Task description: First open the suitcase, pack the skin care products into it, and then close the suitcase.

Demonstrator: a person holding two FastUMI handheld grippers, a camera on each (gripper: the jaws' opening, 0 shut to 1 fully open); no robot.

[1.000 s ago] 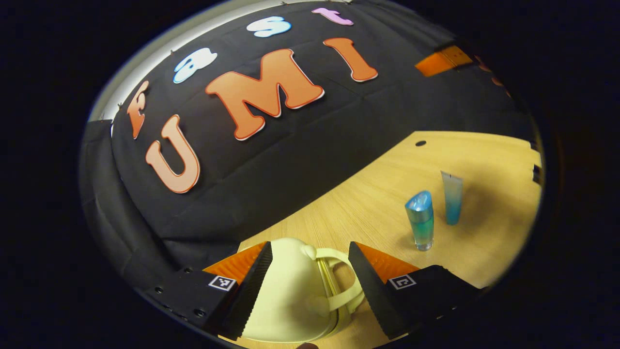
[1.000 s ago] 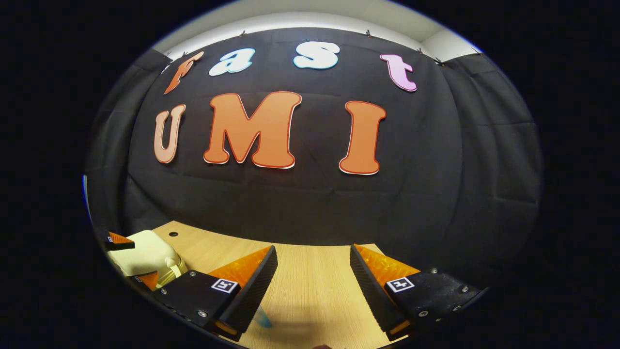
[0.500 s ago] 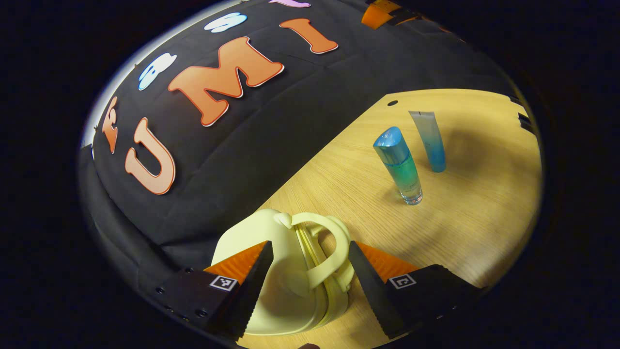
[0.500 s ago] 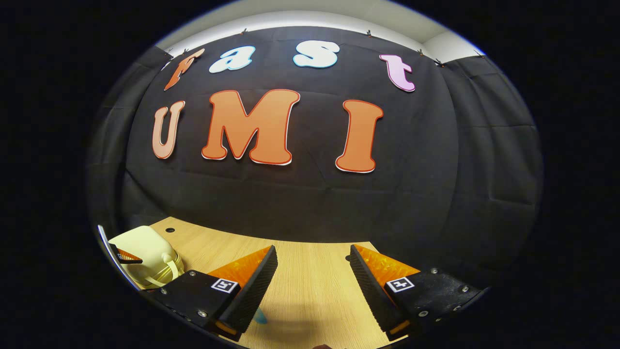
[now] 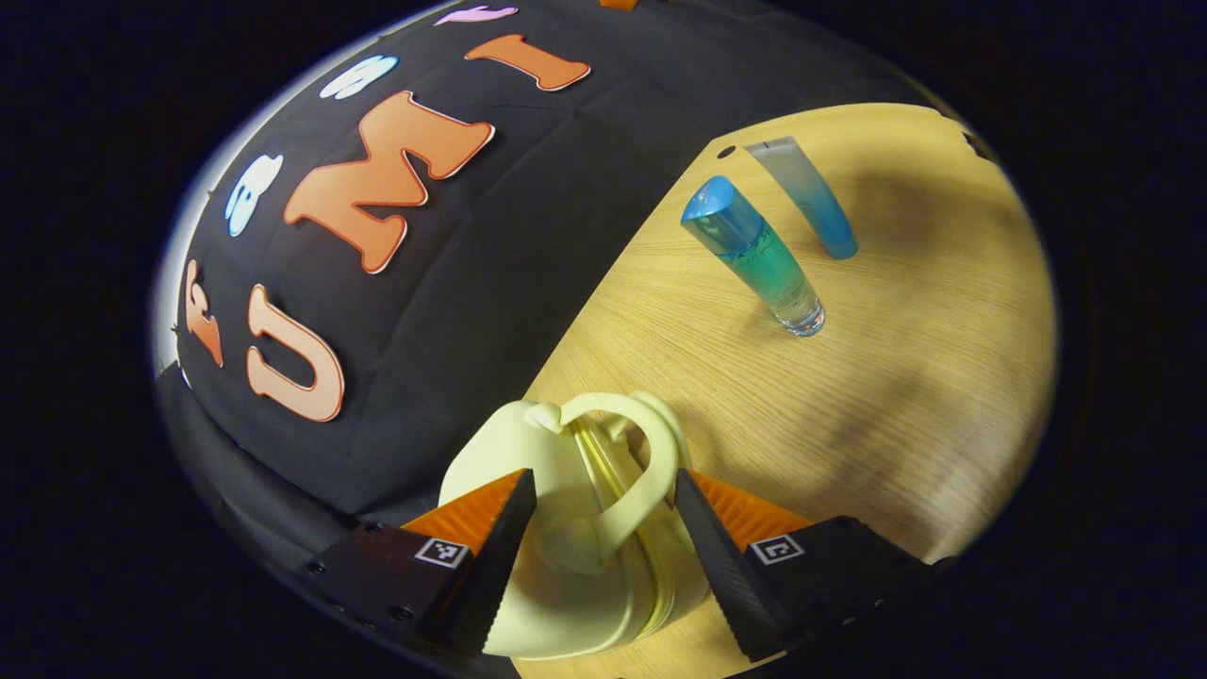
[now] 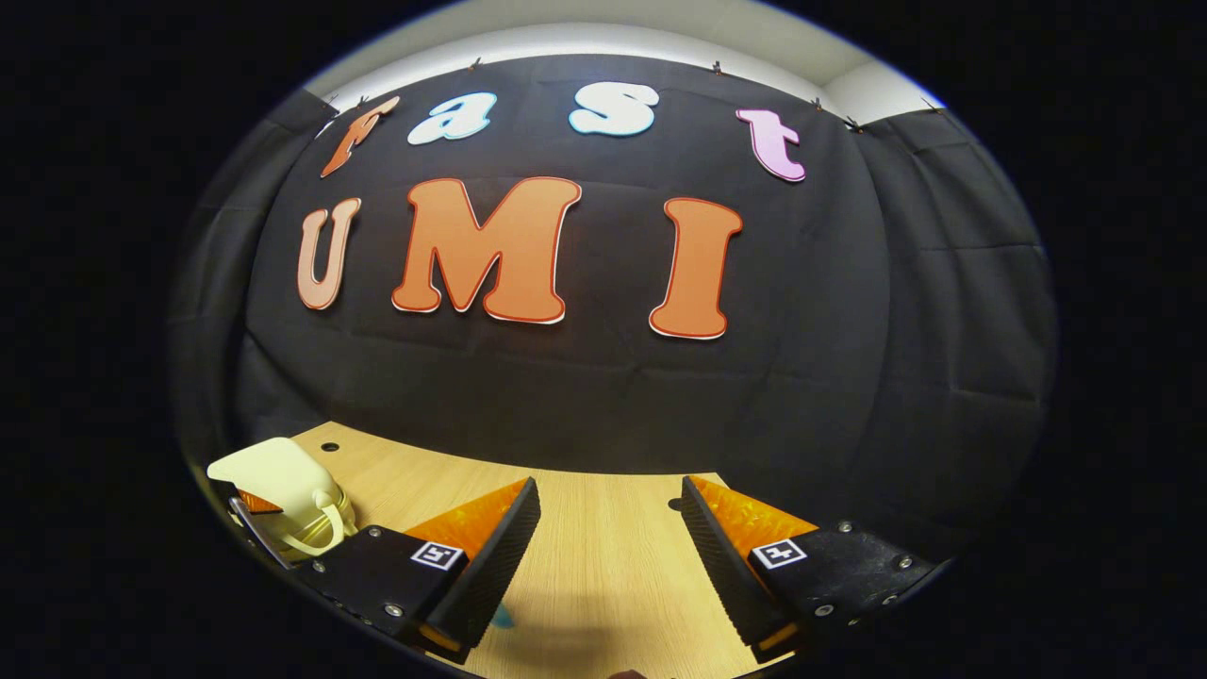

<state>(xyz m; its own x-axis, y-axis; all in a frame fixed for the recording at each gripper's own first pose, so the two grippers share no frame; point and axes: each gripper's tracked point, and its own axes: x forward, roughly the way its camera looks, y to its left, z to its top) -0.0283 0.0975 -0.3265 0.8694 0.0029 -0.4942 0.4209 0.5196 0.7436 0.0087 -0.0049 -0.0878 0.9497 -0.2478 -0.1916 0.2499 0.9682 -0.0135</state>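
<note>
- Left gripper (image 5: 603,538): jaws open, straddling the handle (image 5: 634,471) end of the suitcase (image 5: 566,556). No squeeze visible yet.
- Suitcase looks shut, seam (image 5: 603,462) running between the jaws; it sits on the table (image 5: 896,396), close to the wall side.
- Right gripper (image 6: 608,556): jaws open, nothing between them, just bare table ahead.
- Step in hand, my read: open the case. Do it well: one jaw pins the lower shell, work the lid at the seam, not the handle, which would just lift the whole case. Case looks light, so expect sliding; bring the right gripper over to brace it.
- Count: 1 suitcase, 2 skin care items, i.e. 1 bottle (image 5: 759,259) and 1 tube (image 5: 811,203), both standing, well ahead and right of the left jaws, near each other, not touching.
</note>
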